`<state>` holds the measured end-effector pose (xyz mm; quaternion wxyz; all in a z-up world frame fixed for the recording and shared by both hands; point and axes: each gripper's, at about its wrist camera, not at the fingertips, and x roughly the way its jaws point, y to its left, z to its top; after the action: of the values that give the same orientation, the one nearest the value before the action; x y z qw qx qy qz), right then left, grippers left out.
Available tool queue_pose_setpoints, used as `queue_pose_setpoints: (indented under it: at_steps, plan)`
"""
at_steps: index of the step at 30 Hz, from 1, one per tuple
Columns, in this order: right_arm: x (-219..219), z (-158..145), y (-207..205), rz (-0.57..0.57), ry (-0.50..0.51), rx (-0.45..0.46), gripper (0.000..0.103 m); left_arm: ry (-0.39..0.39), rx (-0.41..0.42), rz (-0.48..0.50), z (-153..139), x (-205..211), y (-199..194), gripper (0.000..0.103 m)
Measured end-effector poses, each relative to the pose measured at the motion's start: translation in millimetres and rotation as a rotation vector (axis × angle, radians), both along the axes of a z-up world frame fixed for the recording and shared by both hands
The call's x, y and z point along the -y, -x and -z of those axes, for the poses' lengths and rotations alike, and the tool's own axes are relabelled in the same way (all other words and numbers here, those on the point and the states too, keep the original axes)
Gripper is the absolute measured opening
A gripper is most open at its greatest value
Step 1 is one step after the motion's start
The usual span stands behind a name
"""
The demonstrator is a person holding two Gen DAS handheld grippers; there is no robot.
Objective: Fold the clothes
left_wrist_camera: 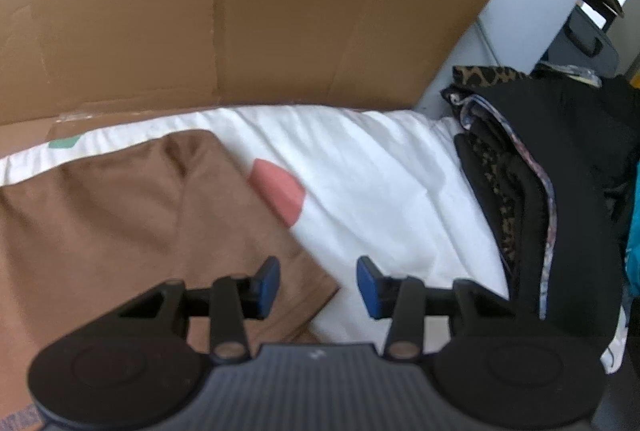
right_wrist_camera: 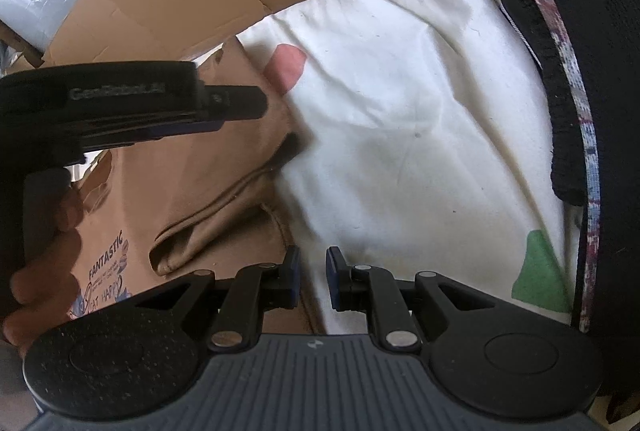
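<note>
A brown T-shirt lies partly folded on the white bed sheet. My left gripper hovers over the shirt's right edge, open, with nothing between its blue pads. In the right wrist view the brown T-shirt shows a folded sleeve and a printed "FANTASTIC" design. My right gripper sits low over the shirt's right edge where it meets the sheet. Its jaws stand a narrow gap apart with no cloth pinched. The left gripper appears side-on at upper left, held by a hand.
A stack of dark and leopard-print clothes lies along the right side; in the right wrist view the dark clothes fill the right edge. Flat cardboard stands behind the bed. The sheet carries a pink patch and a green patch.
</note>
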<state>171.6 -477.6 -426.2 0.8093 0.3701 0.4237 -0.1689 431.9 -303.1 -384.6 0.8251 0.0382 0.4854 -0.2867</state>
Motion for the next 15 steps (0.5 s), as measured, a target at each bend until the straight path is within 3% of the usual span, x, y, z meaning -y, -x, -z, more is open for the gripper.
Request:
queue_pose_setpoints:
  at_steps: [4, 6, 8, 15]
  plan:
    - [2.9, 2.6, 4.6, 0.003, -0.007, -0.001, 0.017, -0.030, -0.008, 0.001, 14.2, 11.7, 1.5, 0.041]
    - [4.0, 4.3, 6.7, 0.003, -0.010, -0.003, 0.017, -0.051, -0.008, -0.016, 21.3, 14.3, 2.1, 0.032]
    - [5.7, 5.1, 6.8, 0.006, -0.014, -0.002, 0.017, -0.076, 0.000, -0.042, 27.6, 14.5, 3.1, 0.029]
    - [8.5, 3.8, 6.2, 0.011, -0.014, 0.002, 0.017, -0.070, -0.007, -0.073, 33.9, 15.0, 5.5, 0.029]
